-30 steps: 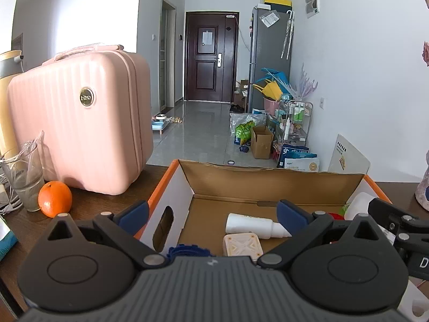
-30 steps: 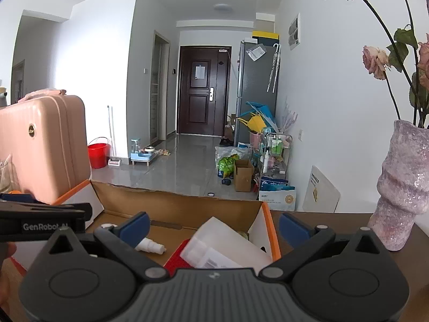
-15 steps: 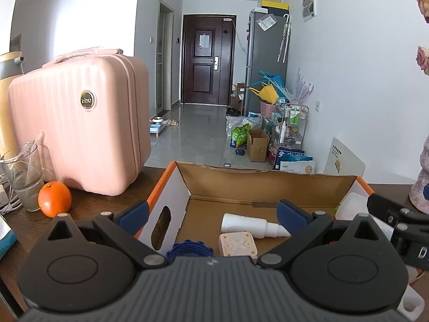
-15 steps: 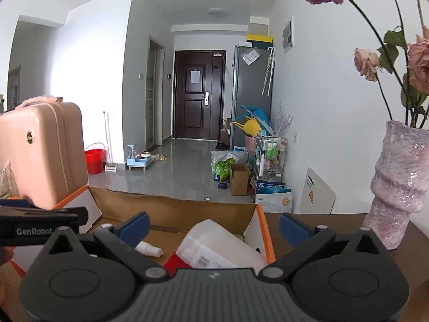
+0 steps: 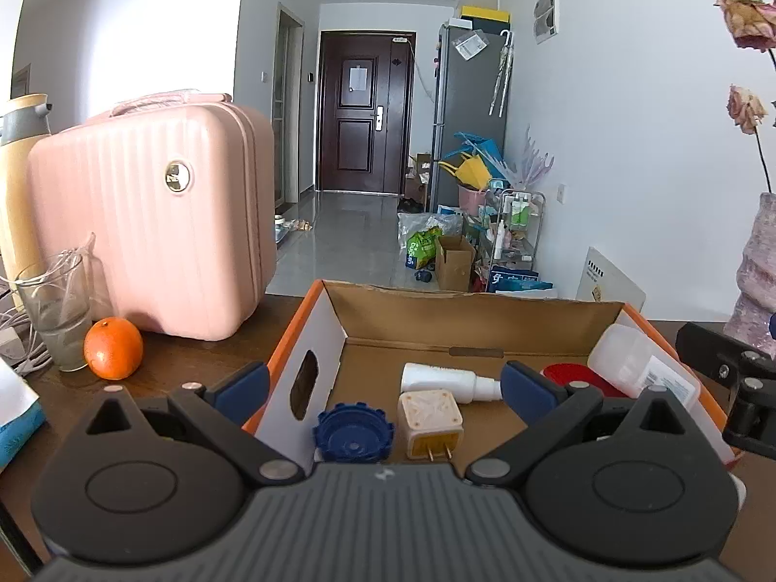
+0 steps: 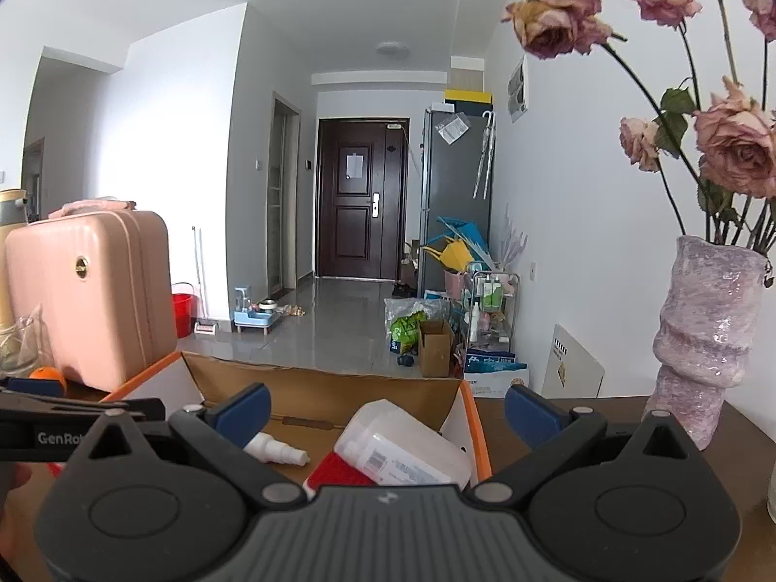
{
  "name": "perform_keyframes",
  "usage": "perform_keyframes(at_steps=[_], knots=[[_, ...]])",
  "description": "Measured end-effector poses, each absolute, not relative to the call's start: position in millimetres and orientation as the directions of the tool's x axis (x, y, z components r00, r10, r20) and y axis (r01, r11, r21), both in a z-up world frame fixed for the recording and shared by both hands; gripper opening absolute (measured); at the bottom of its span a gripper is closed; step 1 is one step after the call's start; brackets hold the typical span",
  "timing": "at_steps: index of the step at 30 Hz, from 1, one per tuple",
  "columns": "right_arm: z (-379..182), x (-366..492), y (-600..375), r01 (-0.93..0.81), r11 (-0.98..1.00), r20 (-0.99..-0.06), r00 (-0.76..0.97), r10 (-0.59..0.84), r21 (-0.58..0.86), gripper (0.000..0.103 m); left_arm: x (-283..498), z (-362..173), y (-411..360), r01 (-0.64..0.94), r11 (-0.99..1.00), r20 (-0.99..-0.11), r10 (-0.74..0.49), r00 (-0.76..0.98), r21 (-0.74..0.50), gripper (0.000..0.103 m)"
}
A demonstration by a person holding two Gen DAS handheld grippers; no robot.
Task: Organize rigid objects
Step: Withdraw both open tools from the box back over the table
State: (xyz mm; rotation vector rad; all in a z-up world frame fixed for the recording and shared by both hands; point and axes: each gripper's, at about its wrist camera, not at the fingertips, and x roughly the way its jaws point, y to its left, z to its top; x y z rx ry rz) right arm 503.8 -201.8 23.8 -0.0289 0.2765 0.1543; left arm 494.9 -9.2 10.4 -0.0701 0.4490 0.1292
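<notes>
An open cardboard box [image 5: 475, 313] with orange edges sits on the dark wooden table. Inside lie a white spray bottle [image 5: 448, 380], a cream plug adapter [image 5: 430, 424], a blue ridged cap [image 5: 354, 436], a red lid [image 5: 577, 378] and a translucent plastic bottle [image 5: 640, 371]. My left gripper [image 5: 383, 385] is open and empty, held over the box's near left side. My right gripper [image 6: 385, 410] is open and empty over the box's right part, above the translucent bottle [image 6: 402, 446] and spray bottle [image 6: 274, 448].
A pink hard case [image 5: 150, 218] stands left of the box, with an orange [image 5: 113, 348], a glass [image 5: 60, 310] and a cream flask [image 5: 22, 184] beside it. A purple vase [image 6: 703, 339] with dried roses stands at the right. The table's far edge faces the hallway.
Both grippers have risen and drawn back a little, so more of the box's inside shows. The objects in the box have not moved. Both stay open.
</notes>
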Motion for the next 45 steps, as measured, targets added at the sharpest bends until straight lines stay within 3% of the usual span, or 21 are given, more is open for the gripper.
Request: perform_keyframes(at_steps=[24, 45], knots=[[17, 418, -214, -0.156, 0.988, -0.248, 0.957, 0.151, 0.002, 0.103, 417, 5, 4, -0.117, 0.991, -0.454, 0.078, 0.888, -0.06, 0.103], [-6, 367, -215, -0.158, 0.987, -0.297, 0.943, 0.15, -0.002, 0.103, 365, -6, 14, -0.091, 0.994, -0.487, 0.051, 0.872, -0.059, 0.103]])
